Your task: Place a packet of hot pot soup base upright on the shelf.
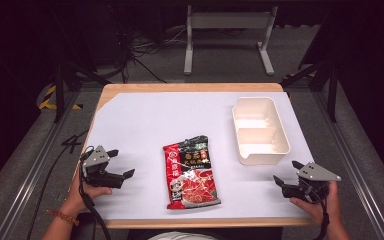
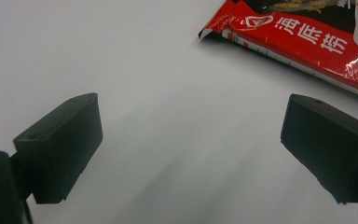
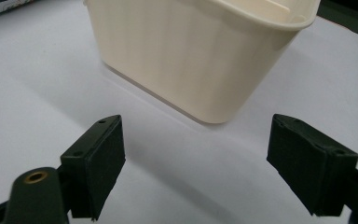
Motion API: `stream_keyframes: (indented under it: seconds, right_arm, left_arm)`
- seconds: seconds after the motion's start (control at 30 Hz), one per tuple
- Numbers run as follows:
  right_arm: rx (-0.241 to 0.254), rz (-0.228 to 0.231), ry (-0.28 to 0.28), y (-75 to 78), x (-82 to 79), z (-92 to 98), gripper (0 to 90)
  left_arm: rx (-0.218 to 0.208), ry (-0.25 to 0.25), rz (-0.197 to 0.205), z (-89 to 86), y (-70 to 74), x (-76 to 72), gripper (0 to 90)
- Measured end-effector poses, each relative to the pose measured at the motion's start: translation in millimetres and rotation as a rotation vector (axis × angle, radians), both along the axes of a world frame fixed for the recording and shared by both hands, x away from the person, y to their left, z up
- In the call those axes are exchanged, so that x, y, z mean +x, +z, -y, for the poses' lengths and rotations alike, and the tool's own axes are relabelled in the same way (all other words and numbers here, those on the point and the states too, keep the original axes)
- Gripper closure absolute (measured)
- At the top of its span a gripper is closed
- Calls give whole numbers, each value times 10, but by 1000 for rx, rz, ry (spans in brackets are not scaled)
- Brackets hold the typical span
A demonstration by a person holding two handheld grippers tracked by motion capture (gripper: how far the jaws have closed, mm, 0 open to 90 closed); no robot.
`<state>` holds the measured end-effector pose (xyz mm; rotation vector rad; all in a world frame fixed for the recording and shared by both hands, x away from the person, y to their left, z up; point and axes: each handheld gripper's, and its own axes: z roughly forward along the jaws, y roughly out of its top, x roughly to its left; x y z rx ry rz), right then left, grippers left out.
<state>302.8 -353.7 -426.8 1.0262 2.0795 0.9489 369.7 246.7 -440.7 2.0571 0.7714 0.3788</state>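
Table: a wooden table [image 1: 190,87] covered by a white sheet [image 1: 155,120], with wood showing along the far and near edges.

Packet: a red and black food packet [image 1: 191,172] lies flat on the sheet near the front middle, its length running away from the person, with red printed characters and a picture on the front. In the left gripper view its red corner [image 2: 303,42] lies ahead and to the right of the jaws, apart from them.

Container: a cream plastic container [image 1: 260,130] sits upright on the right half of the sheet, further back than the packet and well apart from it. A divider splits it into a far and a near compartment; both look bare. In the right gripper view its wall and rounded corner [image 3: 191,60] stand just ahead of the jaws, not touching them.

Left gripper: the left gripper [image 1: 121,163] is held by the left hand [image 1: 87,192] at the front left of the sheet, pointing toward the packet. Its jaws are wide apart with only white sheet between them.

Right gripper: the right gripper [image 1: 286,172] is held by the right hand [image 1: 320,202] at the front right, near the container's near end. Its jaws are spread apart and hold nothing.

Floor: grey floor with cables and a white metal frame [image 1: 227,22] beyond the table.
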Motion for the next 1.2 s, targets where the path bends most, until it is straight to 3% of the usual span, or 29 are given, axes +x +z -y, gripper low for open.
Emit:
stream_keyframes:
  seconds: [0.13, 0.27, 0.43, 0.53, 0.67, 0.93, 1.07, 1.2]
  right_arm:
    - [-5, -11, -2, -13, 9, -12, 184]
    - [-10, -12, -1, -5, 4, -41, 183]
    - [-25, -23, 11, -19, 1, -79, 185]
    - [-25, -27, 13, -27, 10, -80, 185]
    - [-34, -32, 20, -40, 10, -84, 185]
    - [-39, -42, 28, -57, 18, -95, 185]
    - [-45, -47, 35, -67, 19, -105, 185]
    - [-37, -54, 43, -75, 22, -109, 186]
  left_arm:
    - [9, -43, -18, 56, 6, 32, 116]
    - [50, -90, -13, 169, 64, 102, 128]
    - [73, -168, -56, 360, 116, 272, 156]
    - [85, -183, -63, 430, 137, 315, 159]
    - [106, -223, -105, 629, 178, 482, 159]
    - [98, -281, -123, 909, 240, 689, 156]
    - [129, -300, -153, 1115, 266, 820, 143]
    - [132, -320, -167, 1293, 257, 959, 136]
